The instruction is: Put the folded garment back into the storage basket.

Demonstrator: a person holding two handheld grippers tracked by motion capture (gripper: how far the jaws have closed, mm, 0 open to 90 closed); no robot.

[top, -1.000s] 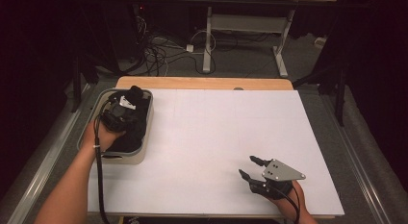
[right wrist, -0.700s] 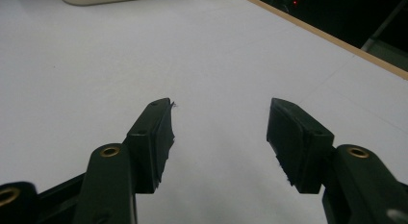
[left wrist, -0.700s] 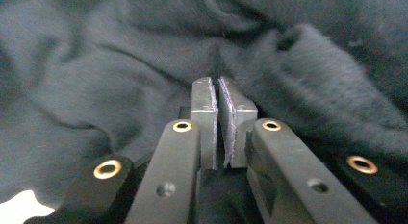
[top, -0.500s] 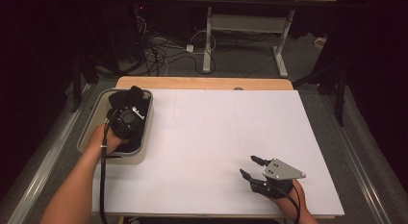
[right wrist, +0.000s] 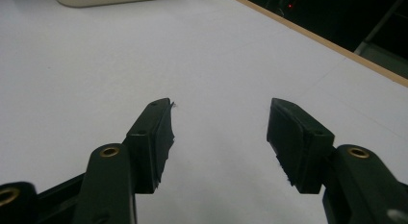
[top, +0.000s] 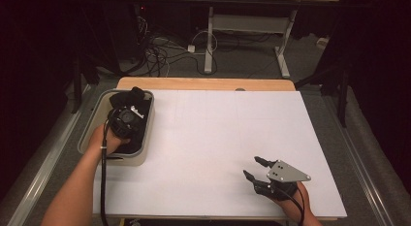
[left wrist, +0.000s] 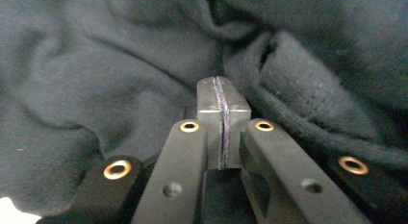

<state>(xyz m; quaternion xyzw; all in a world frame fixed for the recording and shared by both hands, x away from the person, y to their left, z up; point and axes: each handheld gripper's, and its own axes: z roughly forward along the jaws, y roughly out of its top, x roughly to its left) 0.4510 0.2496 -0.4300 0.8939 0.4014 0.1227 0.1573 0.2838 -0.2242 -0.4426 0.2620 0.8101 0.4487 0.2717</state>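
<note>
High view looks down on table (top: 218, 138); right tongs' view skims it closely.

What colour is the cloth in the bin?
Black cloth, a dark charcoal knit; the left gripper view shows it best.

Matt, fuzzy dark cloth (left wrist: 120, 75) at ten o'clock, maybe knitted fleece; beige bin (top: 141, 157) smooth, plastic-looking. Table (top: 218, 138) matt white, wood-edged at twelve. Left gripper (left wrist: 223, 106) dull metal.
</note>
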